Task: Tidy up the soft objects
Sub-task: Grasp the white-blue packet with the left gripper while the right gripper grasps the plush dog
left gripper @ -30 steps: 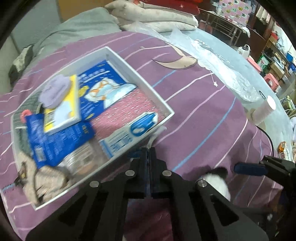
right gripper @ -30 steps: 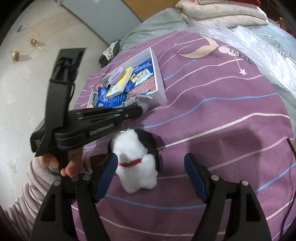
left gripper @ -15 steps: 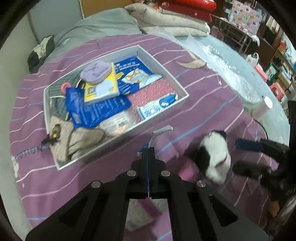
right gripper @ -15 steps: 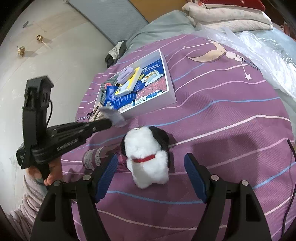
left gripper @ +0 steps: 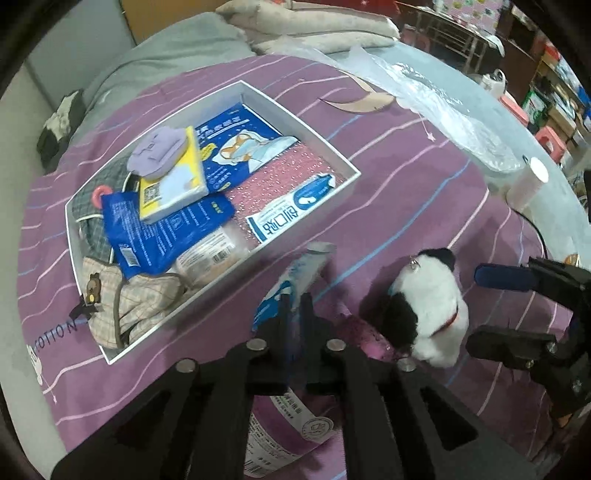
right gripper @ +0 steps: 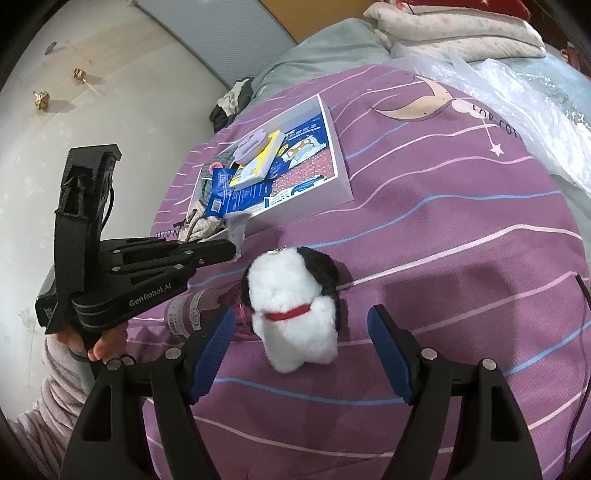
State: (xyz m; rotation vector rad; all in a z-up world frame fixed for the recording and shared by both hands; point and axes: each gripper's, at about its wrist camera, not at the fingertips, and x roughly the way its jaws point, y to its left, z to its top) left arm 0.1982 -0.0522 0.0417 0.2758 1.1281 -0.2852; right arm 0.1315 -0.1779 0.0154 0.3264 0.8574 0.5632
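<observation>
A white and black plush dog (right gripper: 291, 314) with a red collar lies on the purple bedspread. My right gripper (right gripper: 299, 317) stands open astride it, with neither blue pad touching. My left gripper (left gripper: 294, 301) holds a small blue and white packet (left gripper: 306, 269) above the bedspread, just short of the white tray (left gripper: 303, 127). Its jaws are opening and the packet is still between them. The tray holds several soft packs, a lilac pouch (left gripper: 159, 149) and a checked cloth bag (left gripper: 136, 306). In the right wrist view the left gripper (right gripper: 231, 251) comes in from the left, held in a hand.
A purple labelled pouch (left gripper: 291, 417) lies on the bedspread under my left gripper, beside the plush. Clear plastic sheeting (left gripper: 443, 110) and a white roll (left gripper: 528, 181) lie at the far right. Pillows (right gripper: 458, 33) are piled at the bed's head. The floor (right gripper: 92, 110) drops off to the left.
My left gripper has drawn back from the tray's near edge with the packet, so the plush has come into its view. Its jaws now stand slightly apart. The right gripper has stayed put.
</observation>
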